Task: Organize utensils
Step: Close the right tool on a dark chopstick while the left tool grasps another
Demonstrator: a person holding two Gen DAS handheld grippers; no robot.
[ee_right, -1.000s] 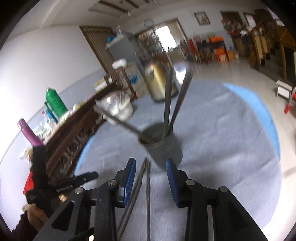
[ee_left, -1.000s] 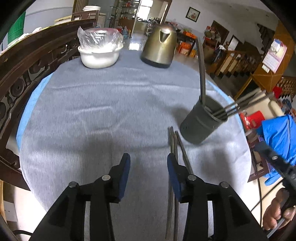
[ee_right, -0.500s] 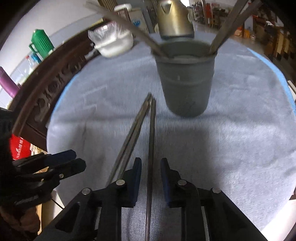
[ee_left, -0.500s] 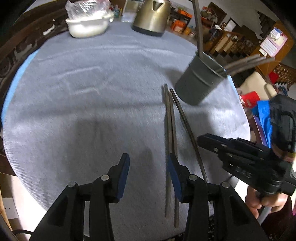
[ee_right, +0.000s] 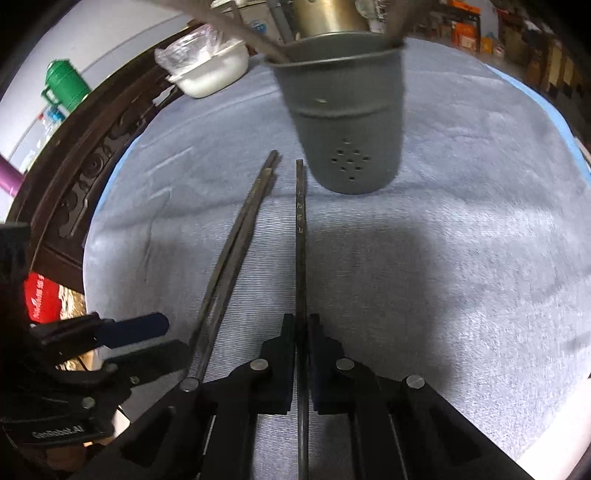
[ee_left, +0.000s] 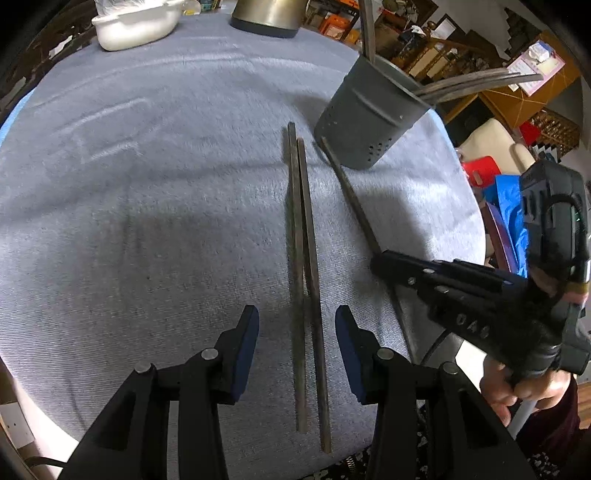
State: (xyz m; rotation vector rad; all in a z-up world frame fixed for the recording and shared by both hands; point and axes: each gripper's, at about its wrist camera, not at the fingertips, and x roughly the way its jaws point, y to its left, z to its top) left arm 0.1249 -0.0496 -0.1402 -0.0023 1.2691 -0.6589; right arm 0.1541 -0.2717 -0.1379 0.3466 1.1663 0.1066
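Three dark chopsticks lie on the grey cloth. A pair of chopsticks lies side by side between the fingers of my left gripper, which is open above their near ends. My right gripper is shut on the single chopstick, which points at the grey holder. The holder stands upright with several chopsticks in it. The pair also shows in the right wrist view, left of the held chopstick. The right gripper also shows in the left wrist view, over the single chopstick.
A white bowl covered with plastic and a metal kettle stand at the far side of the round table. A carved dark wooden chair back runs along the left. The table's near edge is close under the left gripper.
Both grippers have moved down and closer to the chopsticks. The right gripper has closed on the single chopstick. The left gripper now straddles the pair and stays open.
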